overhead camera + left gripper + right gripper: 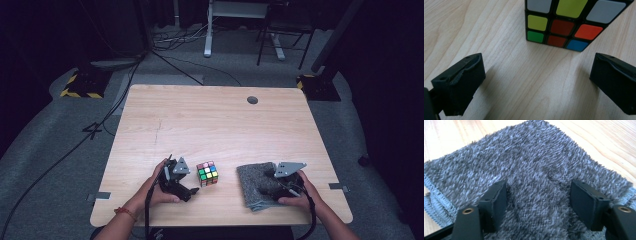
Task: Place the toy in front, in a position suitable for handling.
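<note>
High view is showing me working at the counter with one puzzle cube and one grey cloth, two claws in all. I am holding my left claw open just beside the cube, jaws spread and empty. My right claw is sitting open on the cloth, pressing into the pile. I am judging this an approach: next I am needing to close around the cube squarely.
</note>
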### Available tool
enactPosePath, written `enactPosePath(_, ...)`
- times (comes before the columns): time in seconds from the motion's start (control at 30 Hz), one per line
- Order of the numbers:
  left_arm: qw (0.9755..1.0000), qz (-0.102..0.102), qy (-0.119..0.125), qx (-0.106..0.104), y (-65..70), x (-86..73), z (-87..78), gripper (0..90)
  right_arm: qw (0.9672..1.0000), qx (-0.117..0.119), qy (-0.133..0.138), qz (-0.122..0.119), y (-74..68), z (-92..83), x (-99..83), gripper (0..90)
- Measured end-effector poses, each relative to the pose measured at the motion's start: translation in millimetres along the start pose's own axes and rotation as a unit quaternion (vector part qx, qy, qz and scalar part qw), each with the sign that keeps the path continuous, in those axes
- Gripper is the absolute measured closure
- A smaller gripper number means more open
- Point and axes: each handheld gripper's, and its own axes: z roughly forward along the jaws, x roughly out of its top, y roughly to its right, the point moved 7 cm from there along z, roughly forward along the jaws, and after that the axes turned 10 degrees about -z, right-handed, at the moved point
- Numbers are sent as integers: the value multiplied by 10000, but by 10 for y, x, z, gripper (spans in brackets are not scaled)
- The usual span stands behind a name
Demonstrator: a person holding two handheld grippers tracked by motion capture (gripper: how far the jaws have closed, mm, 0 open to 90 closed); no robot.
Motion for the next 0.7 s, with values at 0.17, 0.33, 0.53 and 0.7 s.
enactPosePath(0.17, 10000, 57, 1, -26, 30, 63, 57, 4, 9997, -159, 23, 174, 117, -19, -53, 305)
enactPosePath(0.33, 9997, 155, -6, -163, 80, 143, 136, 2, 9987, -358, -20, 367, 221, -51, -108, 302)
enactPosePath(0.53, 9996, 197, -24, -199, 100, 219, 199, 6, 9970, -526, -36, 568, 321, -96, -179, 302)
enactPosePath(0.7, 9980, 343, 66, -525, 176, 313, 218, 194, 9968, -509, -90, 617, 339, -92, -175, 299)
